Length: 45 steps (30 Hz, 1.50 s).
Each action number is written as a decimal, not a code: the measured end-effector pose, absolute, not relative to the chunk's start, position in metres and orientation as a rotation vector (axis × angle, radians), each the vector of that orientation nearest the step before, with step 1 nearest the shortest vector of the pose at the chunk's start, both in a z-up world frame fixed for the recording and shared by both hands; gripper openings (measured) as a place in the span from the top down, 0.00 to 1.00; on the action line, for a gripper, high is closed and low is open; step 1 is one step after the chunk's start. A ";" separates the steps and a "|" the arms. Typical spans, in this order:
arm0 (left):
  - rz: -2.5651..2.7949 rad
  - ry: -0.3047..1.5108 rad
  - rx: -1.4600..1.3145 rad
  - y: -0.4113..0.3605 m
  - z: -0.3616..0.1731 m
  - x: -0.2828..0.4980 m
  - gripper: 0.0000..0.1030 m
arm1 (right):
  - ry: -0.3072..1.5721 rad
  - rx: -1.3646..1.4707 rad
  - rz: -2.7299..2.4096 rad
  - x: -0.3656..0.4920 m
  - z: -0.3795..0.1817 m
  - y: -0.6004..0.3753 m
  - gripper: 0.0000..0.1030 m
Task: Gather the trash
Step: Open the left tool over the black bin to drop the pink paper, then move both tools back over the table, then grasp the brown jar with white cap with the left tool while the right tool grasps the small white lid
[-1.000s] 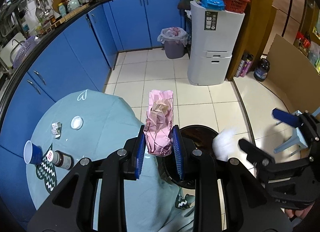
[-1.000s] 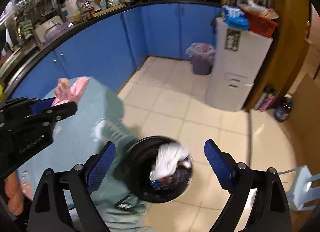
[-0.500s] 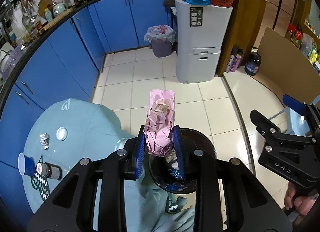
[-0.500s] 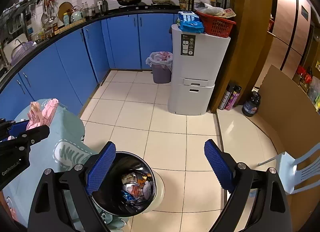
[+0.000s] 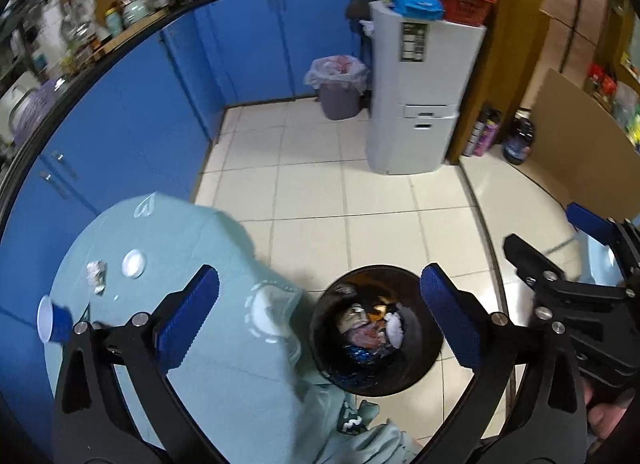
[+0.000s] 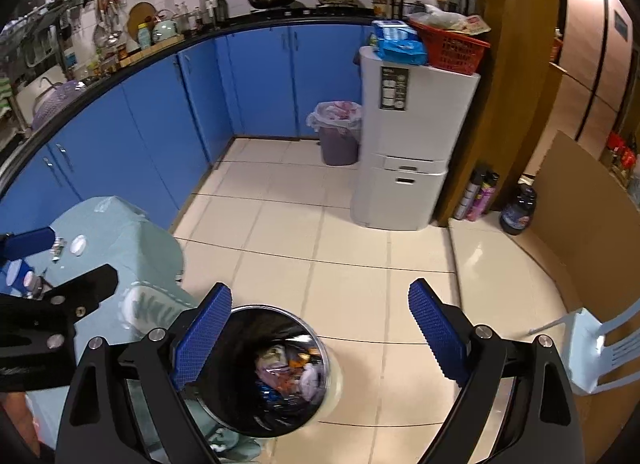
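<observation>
— Where is the trash?

— Crumpled wrappers lie in the black bin on the floor beside the bench; no long axis can be told. A blue cup lies on its side on the bench, mouth toward the left.

— The fingers?

— Left gripper is opening wide above the bin, nothing between. Right gripper is spread, empty.

— Any writing?

— None legible.
</observation>
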<state>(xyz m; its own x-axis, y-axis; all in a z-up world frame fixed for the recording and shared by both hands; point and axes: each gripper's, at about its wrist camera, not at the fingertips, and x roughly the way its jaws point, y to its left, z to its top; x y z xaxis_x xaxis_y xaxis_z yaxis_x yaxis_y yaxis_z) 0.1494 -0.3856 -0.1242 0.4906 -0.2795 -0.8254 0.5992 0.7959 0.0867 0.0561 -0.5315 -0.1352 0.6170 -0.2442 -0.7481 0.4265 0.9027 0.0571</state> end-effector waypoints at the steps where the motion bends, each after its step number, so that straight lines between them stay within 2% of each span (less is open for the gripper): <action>1: -0.522 0.918 0.378 -0.378 -0.125 0.154 0.03 | 0.816 0.250 -0.364 0.060 -0.135 -0.527 0.15; 10: -0.228 0.977 0.214 -0.289 -0.139 0.198 0.04 | 0.775 0.210 -0.227 0.099 -0.131 -0.479 0.15; 17: -0.060 1.012 0.127 -0.221 -0.157 0.214 0.09 | 0.772 0.166 -0.116 0.140 -0.133 -0.436 0.15; 22: 0.032 1.034 0.068 -0.180 -0.173 0.226 0.09 | 0.776 0.133 -0.024 0.174 -0.137 -0.402 0.15; 24: 0.053 1.049 0.061 -0.169 -0.183 0.232 0.11 | 0.783 0.117 0.022 0.192 -0.142 -0.386 0.15; 26: 0.057 1.078 0.042 -0.156 -0.194 0.240 0.18 | 0.798 0.092 0.038 0.207 -0.147 -0.372 0.15; 36: 0.036 1.122 0.015 -0.129 -0.224 0.274 0.18 | 0.920 0.017 0.114 0.282 -0.190 -0.316 0.15; 42: 0.008 1.152 -0.003 -0.118 -0.234 0.282 0.23 | 0.960 0.001 0.175 0.314 -0.210 -0.288 0.15; 45: 0.001 1.165 -0.005 -0.114 -0.238 0.284 0.29 | 0.985 -0.005 0.213 0.328 -0.220 -0.275 0.15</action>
<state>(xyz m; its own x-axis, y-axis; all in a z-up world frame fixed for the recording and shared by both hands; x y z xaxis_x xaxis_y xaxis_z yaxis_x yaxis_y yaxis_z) 0.2837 -0.1135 -0.2383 0.3948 -0.0020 -0.9188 -0.0030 1.0000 -0.0035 0.3278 -0.2753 -0.2201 0.5340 0.1762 -0.8269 -0.1805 0.9793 0.0920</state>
